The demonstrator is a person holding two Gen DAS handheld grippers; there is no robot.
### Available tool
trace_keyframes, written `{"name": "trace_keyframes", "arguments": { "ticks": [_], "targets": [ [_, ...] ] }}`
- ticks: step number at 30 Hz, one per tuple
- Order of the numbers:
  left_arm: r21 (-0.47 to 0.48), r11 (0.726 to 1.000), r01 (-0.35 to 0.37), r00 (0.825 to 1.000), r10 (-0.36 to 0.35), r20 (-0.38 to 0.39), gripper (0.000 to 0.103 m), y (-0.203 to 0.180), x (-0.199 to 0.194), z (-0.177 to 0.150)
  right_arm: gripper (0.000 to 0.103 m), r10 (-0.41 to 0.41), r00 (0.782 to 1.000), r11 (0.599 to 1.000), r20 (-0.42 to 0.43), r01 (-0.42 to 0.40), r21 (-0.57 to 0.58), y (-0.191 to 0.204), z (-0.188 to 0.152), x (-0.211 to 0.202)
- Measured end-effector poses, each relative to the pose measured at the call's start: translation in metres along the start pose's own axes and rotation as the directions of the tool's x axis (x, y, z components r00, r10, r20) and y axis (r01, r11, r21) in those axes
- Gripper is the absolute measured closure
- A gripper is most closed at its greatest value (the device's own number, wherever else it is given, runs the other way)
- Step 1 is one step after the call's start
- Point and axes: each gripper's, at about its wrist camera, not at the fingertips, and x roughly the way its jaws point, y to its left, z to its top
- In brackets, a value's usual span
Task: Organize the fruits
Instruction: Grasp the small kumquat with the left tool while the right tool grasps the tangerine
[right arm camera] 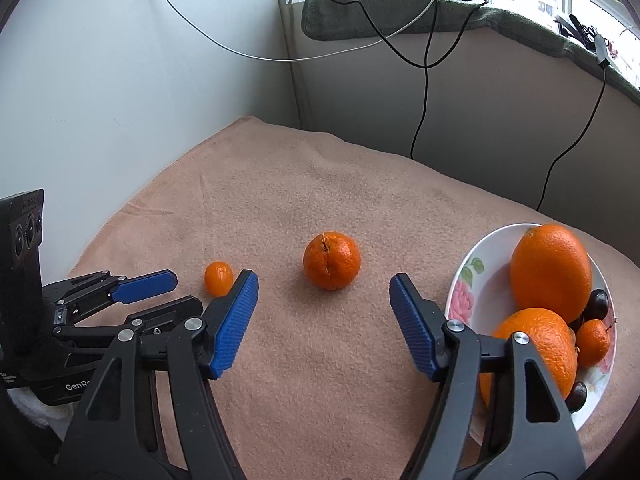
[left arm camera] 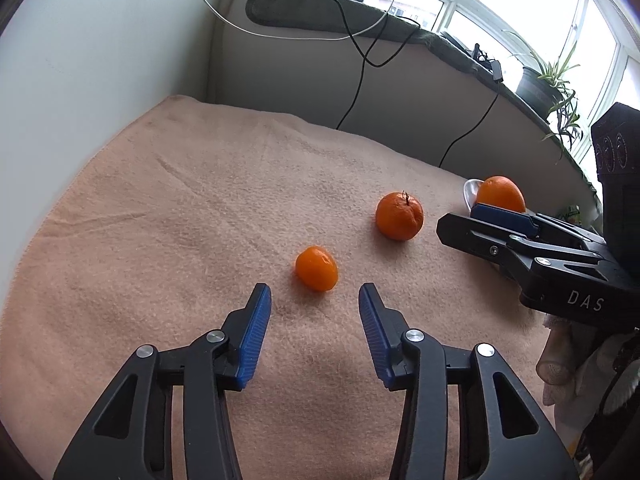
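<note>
A peach-coloured towel (right arm camera: 320, 360) covers the whole surface, w/ a grey-white wall behind and a windowsill draped in a dark green cloth (right arm camera: 440, 12) where black and white cables (right arm camera: 424, 80) hang down. At the right edge sits a white floral plate (right arm camera: 468, 280) holding two big oranges (right arm camera: 552, 268), a small mandarin (right arm camera: 592, 342) and some dark fruits (right arm camera: 598, 304) (can't tell what kind). The right gripper (right arm camera: 324, 292) hovers over the towel, jaws standing apart w/ nothing between the blue pads; it points at the mid-size mandarin (right arm camera: 331, 260), which lies loose on the towel just beyond the fingertips, between the plate and the smaller fruit. The left gripper (left arm camera: 315, 296) is narrower but also apart, empty, pads not touching anything; the small mandarin (left arm camera: 317, 268) lies on the towel right in front of the gap between its tips, near but not gripped. From the left wrist view the mid-size mandarin is further back and to the right, stem up, w/ the right gripper reaching in from the right edge. A potted plant (left arm camera: 548, 80) stands on the sill.
</note>
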Motion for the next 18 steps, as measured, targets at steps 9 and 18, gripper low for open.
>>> {"name": "trace_keyframes", "arguments": {
  "ticks": [9, 18],
  "targets": [
    [-0.002, 1.000, 0.011, 1.000, -0.011, -0.012, 0.063, 0.001, 0.009, 0.007, 0.041, -0.009, 0.999, 0.999, -0.047, 0.007, -0.036, 0.006, 0.009, 0.027],
    [-0.003, 1.000, 0.016, 0.999, -0.016, -0.034, 0.068, 0.000, 0.017, 0.009, 0.048, -0.030, 0.996, 0.997, -0.086, 0.023, -0.075, 0.012, 0.014, 0.045]
  ]
}}
